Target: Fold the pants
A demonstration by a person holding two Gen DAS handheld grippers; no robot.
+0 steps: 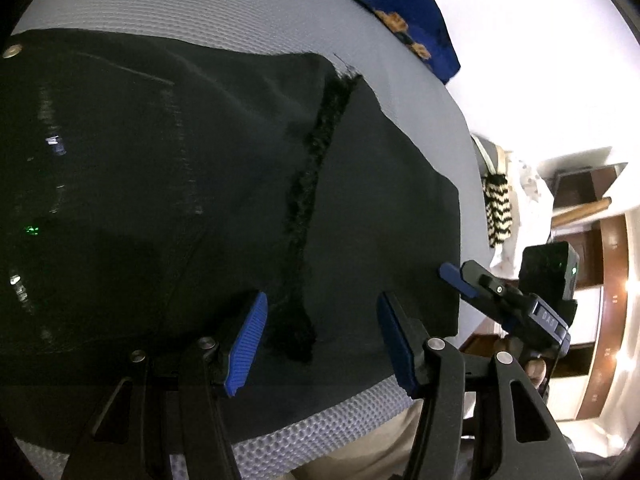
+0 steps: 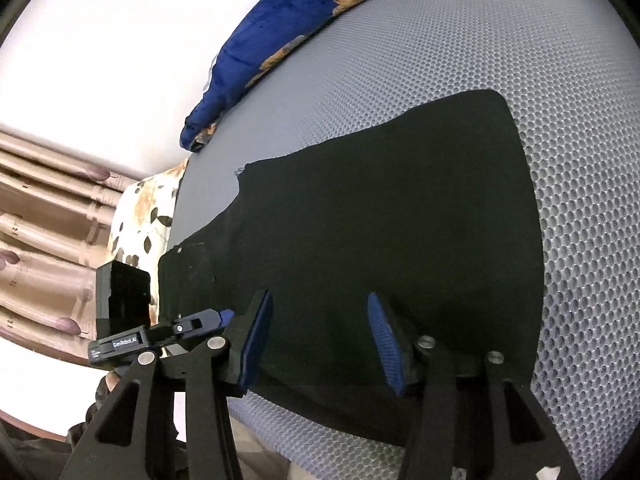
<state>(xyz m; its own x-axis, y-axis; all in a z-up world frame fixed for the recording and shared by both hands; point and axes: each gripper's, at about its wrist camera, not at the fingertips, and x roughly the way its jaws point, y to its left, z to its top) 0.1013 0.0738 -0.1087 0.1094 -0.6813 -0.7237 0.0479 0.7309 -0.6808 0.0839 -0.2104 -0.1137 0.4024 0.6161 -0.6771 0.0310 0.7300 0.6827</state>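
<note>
Two claws are seen released over the black pants [image 2: 380, 220], which lie flat on the grey mesh bed [image 2: 500, 40]. Cloth is spread ahead of and beneath the left claw [image 1: 320, 344] and right claw [image 2: 320, 344], gripped by neither. For a clean fold, the near edge should probably be pinched by both together and lifted evenly.

Bare grey mesh mat [image 2: 440, 60] lies open beyond the jaws; a blue blanket [image 2: 280, 28] (bunched) blocks its far edge.
</note>
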